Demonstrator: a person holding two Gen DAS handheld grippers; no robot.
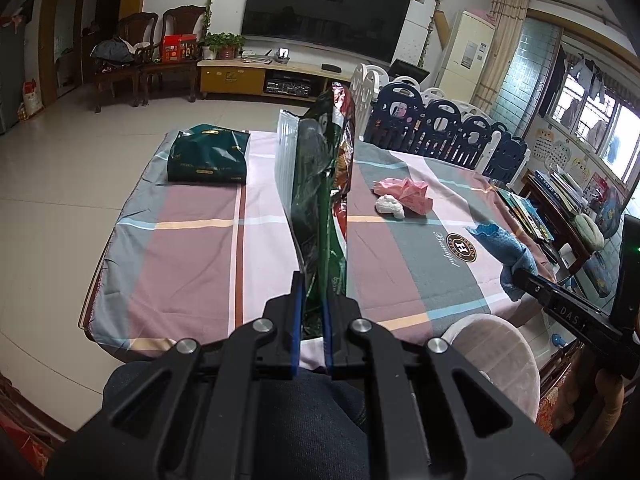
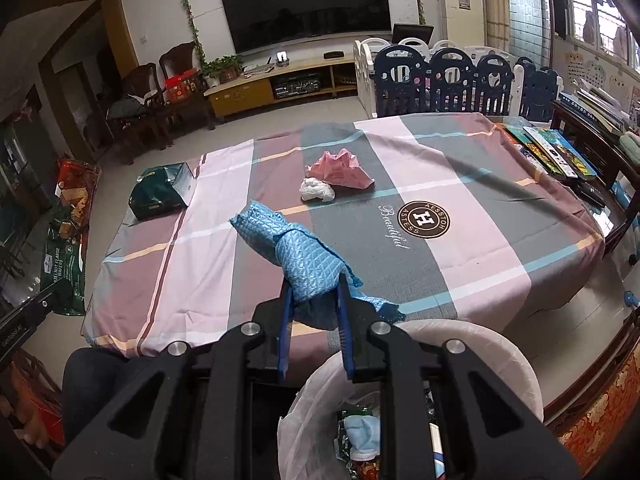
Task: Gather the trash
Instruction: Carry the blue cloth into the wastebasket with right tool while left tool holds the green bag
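Observation:
My left gripper (image 1: pixel 315 280) is shut on a long green foil snack bag (image 1: pixel 322 184) that stands up over the table; the same bag (image 2: pixel 66 240) hangs at the left edge of the right wrist view. My right gripper (image 2: pixel 313 282) is shut on a crumpled blue quilted cloth (image 2: pixel 296 254), held just above the table's near edge; in the left wrist view the cloth (image 1: pixel 506 246) shows at the right. A pink crumpled wrapper (image 2: pixel 340 172) and a white paper wad (image 2: pixel 317 191) lie mid-table. A dark green bag (image 2: pixel 160 194) rests at the far left.
A white-lined trash bin (image 2: pixel 480 344) with several scraps inside sits below the right gripper, by the table's near edge. The plaid tablecloth (image 2: pixel 480 240) covers the table. Books (image 2: pixel 552 152) lie on a side table at the right. A person's dark trouser leg (image 1: pixel 316 400) is below.

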